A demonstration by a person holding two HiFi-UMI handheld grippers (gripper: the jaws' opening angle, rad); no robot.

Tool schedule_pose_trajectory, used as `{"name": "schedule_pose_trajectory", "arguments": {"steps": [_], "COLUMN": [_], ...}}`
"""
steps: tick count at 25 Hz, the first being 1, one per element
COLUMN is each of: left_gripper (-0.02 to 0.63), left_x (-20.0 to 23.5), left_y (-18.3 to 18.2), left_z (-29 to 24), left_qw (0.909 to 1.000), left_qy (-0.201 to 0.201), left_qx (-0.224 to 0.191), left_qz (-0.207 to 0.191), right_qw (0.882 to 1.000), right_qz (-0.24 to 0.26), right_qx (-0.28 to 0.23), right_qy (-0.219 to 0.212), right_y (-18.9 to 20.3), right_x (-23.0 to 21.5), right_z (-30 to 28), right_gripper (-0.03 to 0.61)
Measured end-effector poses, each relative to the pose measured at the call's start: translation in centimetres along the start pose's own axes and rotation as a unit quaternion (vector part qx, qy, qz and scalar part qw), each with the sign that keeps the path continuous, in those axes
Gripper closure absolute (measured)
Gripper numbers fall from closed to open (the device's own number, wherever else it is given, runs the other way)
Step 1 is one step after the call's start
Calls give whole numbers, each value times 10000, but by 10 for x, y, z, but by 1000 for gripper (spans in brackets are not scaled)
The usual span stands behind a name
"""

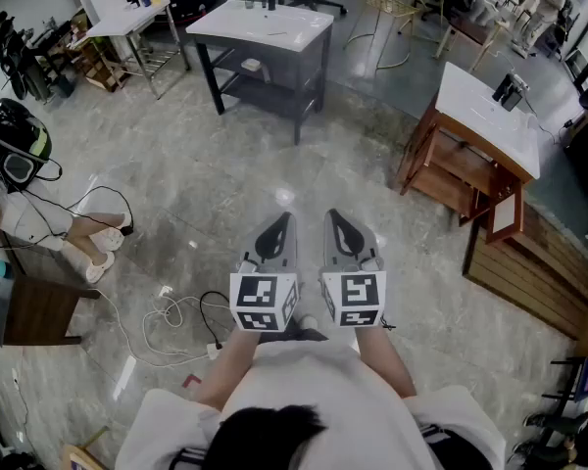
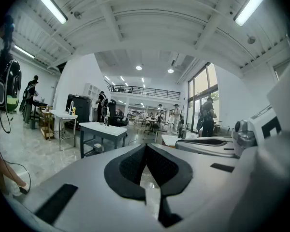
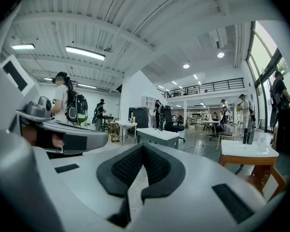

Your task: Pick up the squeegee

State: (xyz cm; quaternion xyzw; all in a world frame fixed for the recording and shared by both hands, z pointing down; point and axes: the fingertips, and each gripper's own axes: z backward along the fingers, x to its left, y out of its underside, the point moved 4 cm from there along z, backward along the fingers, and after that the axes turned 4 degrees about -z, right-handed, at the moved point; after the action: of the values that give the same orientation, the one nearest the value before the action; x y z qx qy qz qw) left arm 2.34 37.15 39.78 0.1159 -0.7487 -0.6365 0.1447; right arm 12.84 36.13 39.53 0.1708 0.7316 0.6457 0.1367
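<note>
**Squeegee not in plain sight; both grippers closed and empty**

The floor (image 1: pixel 225 184) is filling most of the head view, and the person is standing in the open middle of it, well apart from any furniture. A grey table (image 1: pixel 265 27) is standing ahead and a little to the left. A white-topped table (image 1: pixel 470 116) on a wooden frame is standing ahead to the right. No view is showing a squeegee that can be named for sure. A small dark thing (image 1: pixel 510 91) is standing upright on the white-topped table and may be it, but it is too small to tell. Loose cables (image 1: pixel 176 316) are lying on the floor to the person's left.

The left gripper (image 1: pixel 286 216) and the right gripper (image 1: pixel 331 213) are being held out side by side, close together and nearly level, pointing at the gap between the two tables. Each gripper view is showing its jaws brought together at the tips with nothing between the pads.

By my reading, the task is only at the search-and-approach step. The next move is calling for walking to a table, finding the squeegee and spreading the jaws of one gripper. That gripper then needs lining up across the handle before closing.
</note>
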Motion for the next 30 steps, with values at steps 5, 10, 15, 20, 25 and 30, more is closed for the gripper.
{"name": "schedule_pose_trajectory", "arguments": {"steps": [5,10,15,20,25,30], "left_gripper": [591,591,591,591,591,591], "left_x": [-2,-4,-6,-15,-19,-8], "left_y": [2,4,6,13,14,17], "left_z": [0,-2,-2,-7,-12,-14], "left_qw": [10000,10000,9999,10000,9998,9995], "left_qy": [-9,-53,-105,-53,-50,-94], "left_qx": [-17,12,7,16,-14,-62], "left_qz": [-15,9,33,71,182,280], "right_qw": [10000,9999,9994,9992,9990,9990], "right_qz": [50,-55,-284,-322,-317,-337], "right_qx": [-62,29,119,196,267,254], "right_qy": [14,-85,-158,-129,-186,-168], "right_y": [-1,6,10,18,22,23], "right_x": [0,-2,-3,-11,-16,-16], "right_z": [2,3,7,10,11,6], "right_gripper": [552,552,552,552,552,552]}}
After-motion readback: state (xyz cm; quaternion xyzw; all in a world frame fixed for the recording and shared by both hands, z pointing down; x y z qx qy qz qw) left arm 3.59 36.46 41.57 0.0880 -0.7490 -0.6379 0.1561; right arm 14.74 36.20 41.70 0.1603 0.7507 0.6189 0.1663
